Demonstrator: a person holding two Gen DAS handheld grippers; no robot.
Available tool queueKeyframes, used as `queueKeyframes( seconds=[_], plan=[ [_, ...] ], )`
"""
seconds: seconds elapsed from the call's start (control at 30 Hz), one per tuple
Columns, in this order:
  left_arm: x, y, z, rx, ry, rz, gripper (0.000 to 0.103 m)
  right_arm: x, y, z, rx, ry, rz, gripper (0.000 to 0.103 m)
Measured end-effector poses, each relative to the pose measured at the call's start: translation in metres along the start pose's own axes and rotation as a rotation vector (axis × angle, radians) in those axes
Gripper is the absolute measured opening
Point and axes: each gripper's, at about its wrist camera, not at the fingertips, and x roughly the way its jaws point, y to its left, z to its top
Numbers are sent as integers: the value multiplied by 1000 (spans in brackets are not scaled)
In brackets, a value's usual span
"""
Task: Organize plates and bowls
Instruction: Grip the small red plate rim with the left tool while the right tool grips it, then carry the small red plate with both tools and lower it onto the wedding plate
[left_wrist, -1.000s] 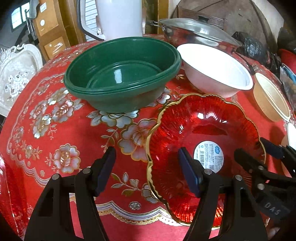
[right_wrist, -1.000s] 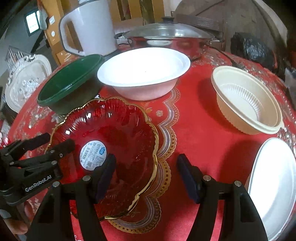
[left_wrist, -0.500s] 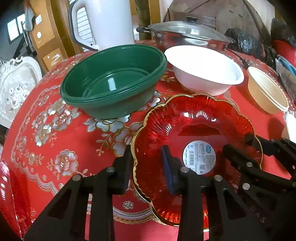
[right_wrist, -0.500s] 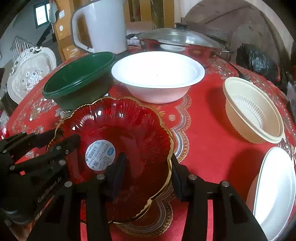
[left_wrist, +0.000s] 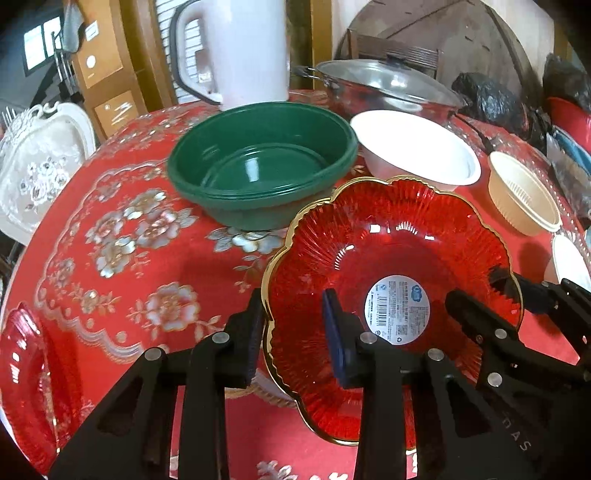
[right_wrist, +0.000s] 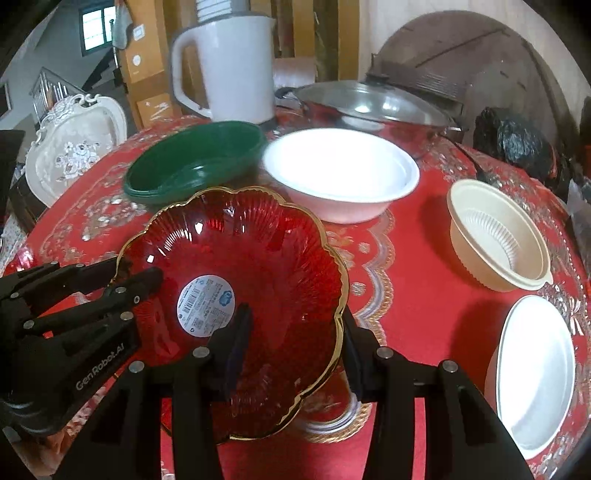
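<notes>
Both grippers have closed since a second ago: the left gripper (left_wrist: 291, 332) and the right gripper (right_wrist: 295, 347) each now clench opposite rims of the red scalloped glass plate (left_wrist: 391, 254), which sits centre frame, apparently lifted above the red tablecloth (left_wrist: 122, 258). Uneven pull could slip the slick rim, dropping it against the green bowl (left_wrist: 262, 166).

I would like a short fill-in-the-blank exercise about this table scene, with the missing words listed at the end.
1. Both grippers, left gripper and right gripper, grip the rim of the ____ plate.
2. The round sticker lies in the ____ of that plate.
3. Behind the plate, the green bowl stands beside a ____ bowl.
4. The steel pot is covered with a ____.

Missing words: red; middle; white; lid
</notes>
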Motion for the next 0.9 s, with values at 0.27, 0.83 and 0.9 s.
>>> queueKeyframes(
  seconds=[0.27, 0.83, 0.9],
  plan=[
    [-34, 38, -9, -47, -48, 37, 31, -18, 37, 7, -50, -33, 43, 47],
    [-96, 160, -41, -234, -120, 156, 31, -34, 154, 28, -243, -79, 144, 49],
    [-102, 174, -45, -257, -125, 169, 31, -35, 171, 31, -267, -85, 158, 49]
  ],
)
